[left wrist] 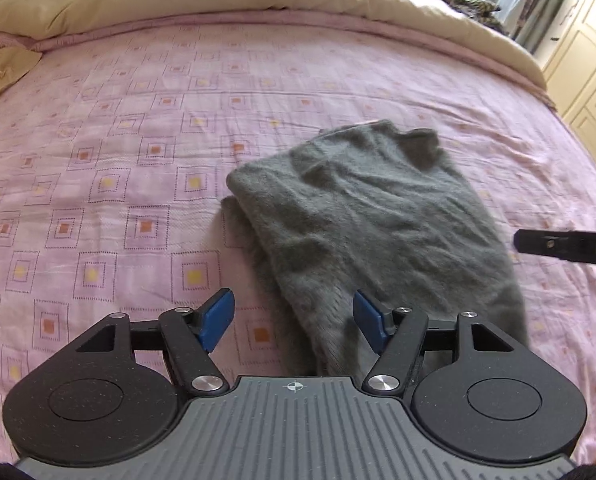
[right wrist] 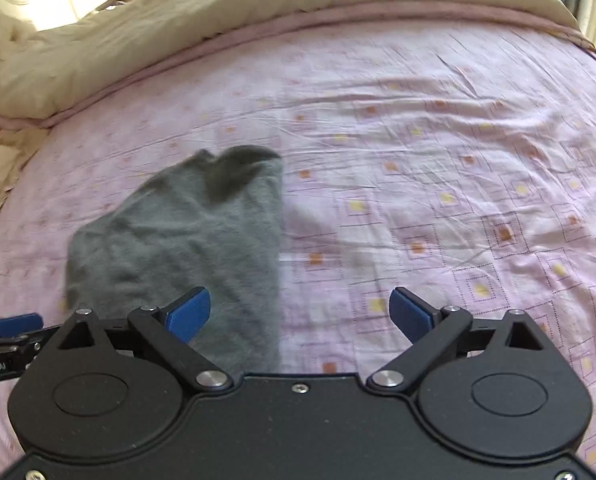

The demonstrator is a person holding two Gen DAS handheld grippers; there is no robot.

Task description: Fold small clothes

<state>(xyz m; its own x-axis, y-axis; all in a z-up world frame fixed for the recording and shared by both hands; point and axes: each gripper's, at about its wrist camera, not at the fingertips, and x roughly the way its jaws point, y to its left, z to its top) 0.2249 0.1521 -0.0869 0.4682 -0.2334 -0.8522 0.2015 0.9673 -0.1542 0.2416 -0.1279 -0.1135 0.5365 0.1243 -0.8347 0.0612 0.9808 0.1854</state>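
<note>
Both grippers released, 2 fingers each spread, holding nothing. Grey garment [left wrist: 362, 216] flat on bed [left wrist: 137, 128], long axis running away from me. Left gripper [left wrist: 293, 322] straddles its near edge; I judge it nearer. Right gripper [right wrist: 300, 316] sits off garment's right side.

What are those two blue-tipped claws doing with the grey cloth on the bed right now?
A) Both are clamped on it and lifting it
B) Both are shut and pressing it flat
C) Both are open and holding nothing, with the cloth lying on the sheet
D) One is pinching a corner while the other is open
C: the left gripper and the right gripper both have their jaws spread with nothing between them, and the grey garment lies loosely doubled over on the pink bedsheet.
</note>
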